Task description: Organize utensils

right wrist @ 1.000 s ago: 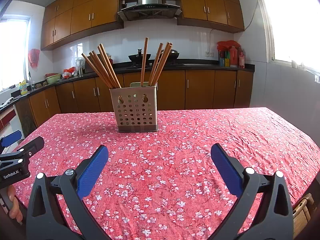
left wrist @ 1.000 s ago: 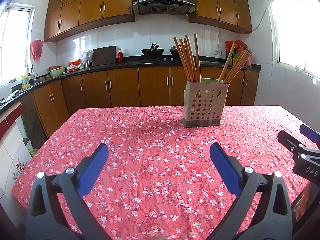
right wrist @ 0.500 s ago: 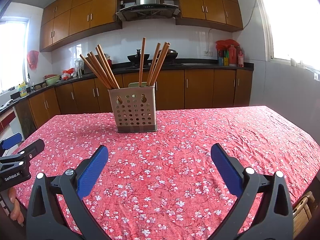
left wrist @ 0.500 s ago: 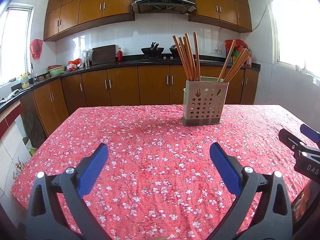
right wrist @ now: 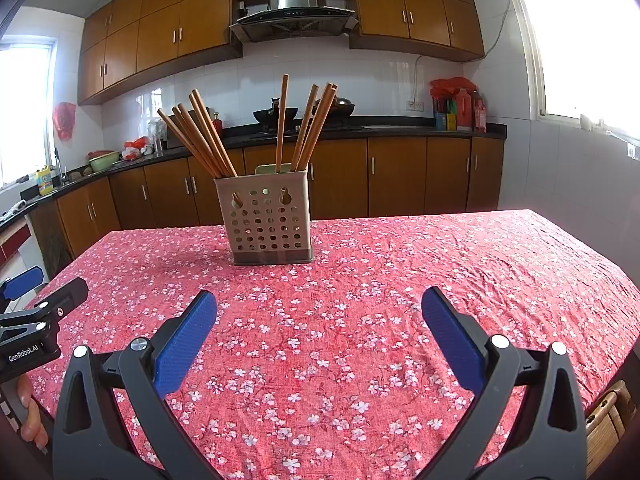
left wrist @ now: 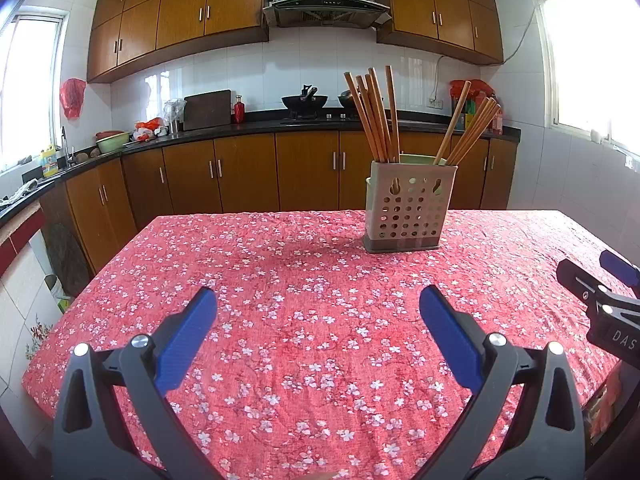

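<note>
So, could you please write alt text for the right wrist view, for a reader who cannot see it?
A perforated beige holder full of wooden chopsticks stands upright on a table with a red flowered cloth in a kitchen. The right tool hangs open and empty above the cloth, short of the holder. The left tool shows at the left edge.

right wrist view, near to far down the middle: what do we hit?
Right hand-held gripper, open → red floral tablecloth → utensil holder with chopsticks → lower cabinets → counter with wok → range hood.
</note>
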Available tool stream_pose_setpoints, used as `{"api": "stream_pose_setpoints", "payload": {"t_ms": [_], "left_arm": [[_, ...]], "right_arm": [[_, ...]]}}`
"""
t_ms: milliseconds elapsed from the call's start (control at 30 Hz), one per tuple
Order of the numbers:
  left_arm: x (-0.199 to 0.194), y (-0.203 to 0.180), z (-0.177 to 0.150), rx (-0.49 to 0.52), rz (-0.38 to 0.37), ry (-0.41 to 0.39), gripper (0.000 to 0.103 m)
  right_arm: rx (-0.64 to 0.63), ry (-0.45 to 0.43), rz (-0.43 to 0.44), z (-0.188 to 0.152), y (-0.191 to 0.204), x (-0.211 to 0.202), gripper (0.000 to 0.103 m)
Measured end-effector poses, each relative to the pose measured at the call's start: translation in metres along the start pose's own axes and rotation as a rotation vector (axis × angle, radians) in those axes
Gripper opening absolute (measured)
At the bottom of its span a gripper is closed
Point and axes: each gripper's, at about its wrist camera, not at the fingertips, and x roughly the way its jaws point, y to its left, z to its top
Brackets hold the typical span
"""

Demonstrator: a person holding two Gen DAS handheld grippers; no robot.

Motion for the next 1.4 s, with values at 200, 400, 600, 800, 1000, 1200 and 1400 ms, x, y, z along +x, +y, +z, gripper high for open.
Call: {"api": "stream_pose_setpoints", "payload": {"t_ms": [200, 400, 600, 800, 1000, 1200, 1400], "left_arm": [[-0.0001, -0.0001, 0.0, 0.0, 0.0, 0.0, 0.099], [0.0001, -0.0006, 0.0, 0.0, 0.0, 0.001, 0.099], [0.0002, -0.0012, -0.0002, 0.001, -0.001, 0.002, 0.099], [0.0003, -0.0019, -0.0004, 0.001, -0.001, 0.002, 0.099], [0.0002, -0.0021, -0.0002, 0.001, 0.0, 0.002, 0.099], [0.0002, -0.0022, 0.0, 0.0, 0.0, 0.003, 0.099], [0.0003, -0.0018, -0.0006, 0.0, -0.001, 0.004, 0.099]], "right_arm": [[0.001, 0.0, 0.0, -0.0001, 0.0003, 0.0001, 0.101], [0.003, 0.002, 0.0, -0.0009, 0.0014, -0.0002, 0.101], [0.005, 0.002, -0.002, -0.0011, 0.0015, 0.0003, 0.101], [0.006, 0.003, -0.002, -0.0017, 0.0019, 0.0007, 0.101], [0.007, 0.003, -0.002, -0.0017, 0.0016, 0.0005, 0.101], [0.007, 0.003, -0.001, -0.0014, 0.0012, 0.0006, 0.101], [0.008, 0.005, -0.002, -0.0017, 0.0018, 0.001, 0.101]]}}
